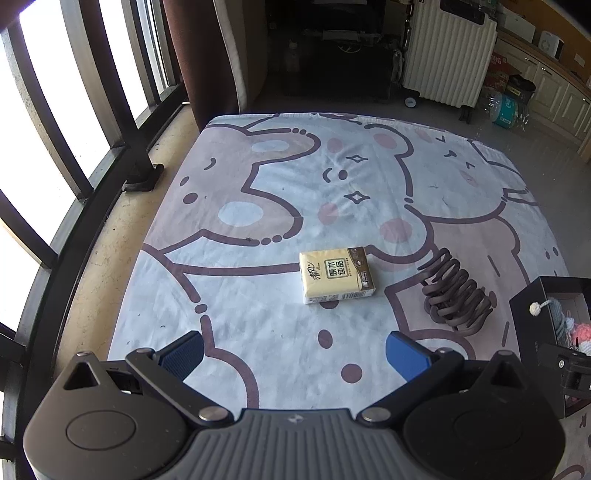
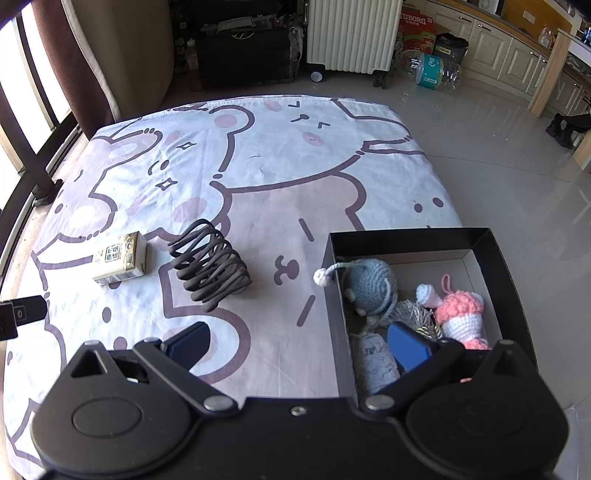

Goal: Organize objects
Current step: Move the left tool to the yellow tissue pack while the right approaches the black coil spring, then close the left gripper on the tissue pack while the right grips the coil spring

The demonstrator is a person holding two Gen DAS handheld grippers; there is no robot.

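At the far left, tall dark-framed windows (image 1: 55,122) let in bright daylight, with a brown curtain (image 1: 201,55) hanging beside them. The left gripper (image 1: 295,356) hovers with its blue-padded fingers spread wide, grasping nothing, above a white bedsheet printed with pink and brown cartoon bears (image 1: 295,192) that covers a low, flat surface. Ahead of it, with nothing in between, lies a small rectangular pale-yellow tissue pack (image 1: 337,275) flat on the sheet, and just beside that to the right, not touching, stands a dark brown coiled wire rack (image 1: 456,295). Further right sits an open black cardboard box (image 2: 406,238) at the sheet's right edge, holding a blue crocheted mouse (image 2: 369,284) whose white-tipped tail hangs over the left wall, a pink and white crocheted toy (image 2: 460,314), a silvery tinsel ball (image 2: 410,312) and a pale speckled fabric roll (image 2: 373,363). The right gripper (image 2: 299,347) is likewise released, one finger over the sheet and the other over the box interior, straddling the box's left wall. Beyond the sheet stand a white ribbed suitcase (image 2: 352,35) and a dark cabinet (image 2: 243,51) on a glossy grey tiled floor (image 2: 498,166), with cream kitchen cupboards (image 2: 495,51) at the far right.
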